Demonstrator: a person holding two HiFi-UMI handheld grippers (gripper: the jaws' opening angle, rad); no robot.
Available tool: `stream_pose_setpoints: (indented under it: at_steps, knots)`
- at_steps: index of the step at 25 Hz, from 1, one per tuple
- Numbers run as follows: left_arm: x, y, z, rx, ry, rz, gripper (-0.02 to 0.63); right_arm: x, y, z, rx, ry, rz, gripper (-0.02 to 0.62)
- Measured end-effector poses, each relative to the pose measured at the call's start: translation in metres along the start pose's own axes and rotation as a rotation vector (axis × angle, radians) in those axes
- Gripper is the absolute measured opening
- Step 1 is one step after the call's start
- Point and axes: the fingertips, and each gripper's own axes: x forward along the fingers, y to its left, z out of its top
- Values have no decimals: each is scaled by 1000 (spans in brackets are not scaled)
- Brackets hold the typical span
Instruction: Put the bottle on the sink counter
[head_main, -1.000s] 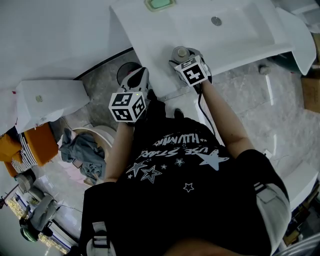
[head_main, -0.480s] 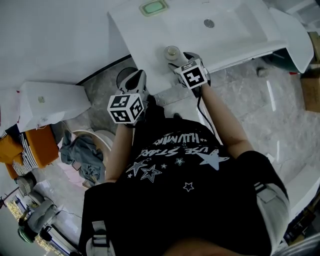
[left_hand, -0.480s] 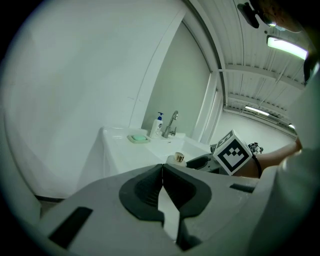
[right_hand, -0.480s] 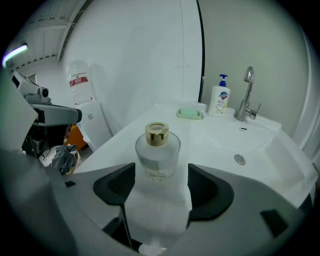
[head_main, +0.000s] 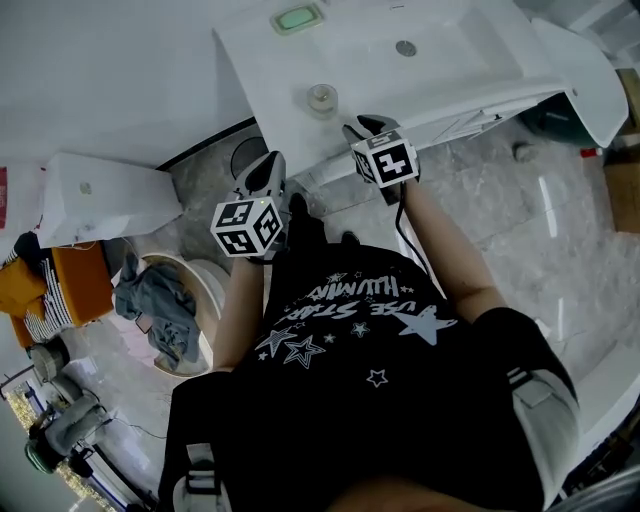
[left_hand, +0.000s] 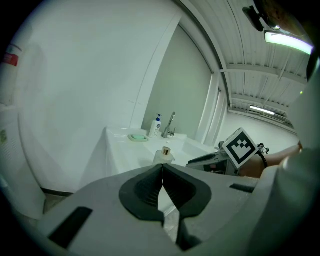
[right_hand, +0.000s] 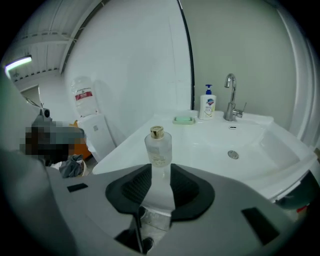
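A small clear bottle (head_main: 321, 97) with a gold cap stands upright on the white sink counter (head_main: 272, 70), left of the basin. It also shows in the right gripper view as the bottle (right_hand: 158, 147), just beyond my jaws and apart from them. My right gripper (head_main: 361, 126) hangs at the counter's front edge, its jaws closing with nothing between them; in its own view the right gripper (right_hand: 157, 171) still shows a gap. My left gripper (head_main: 270, 166) is shut and empty, lower left of the counter. In its view, the left gripper (left_hand: 162, 169) sees the bottle (left_hand: 163, 155) ahead.
A green soap dish (right_hand: 184, 119), a soap dispenser (right_hand: 207, 107) and a faucet (right_hand: 230, 97) stand at the back of the counter. The basin drain (head_main: 405, 47) lies to the right. A white tank (head_main: 100, 185) and a basin of grey cloth (head_main: 155, 295) sit on the floor at left.
My right gripper has let go of the bottle and drawn back towards me, its jaws narrowing. The bottle stays standing on the counter. The left gripper has barely shifted.
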Motion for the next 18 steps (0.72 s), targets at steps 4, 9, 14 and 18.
stream_pose_setpoints:
  at_steps: [4,9,14,18]
  knots:
    - [-7,-16,-10,-2,8,9,9,-14,-3,-1,19,-40,-14,24]
    - [-13,-27,-21,8,33,-2,9,-24,4,-5,37,-64,30,6]
    - [-11,-26,-36,-1,67,-33,9,-27,14,-17,32,-55,39,6]
    - [-19,-29,-46,-6,74,-76,9,-38,25,-28,52,-50,19,6]
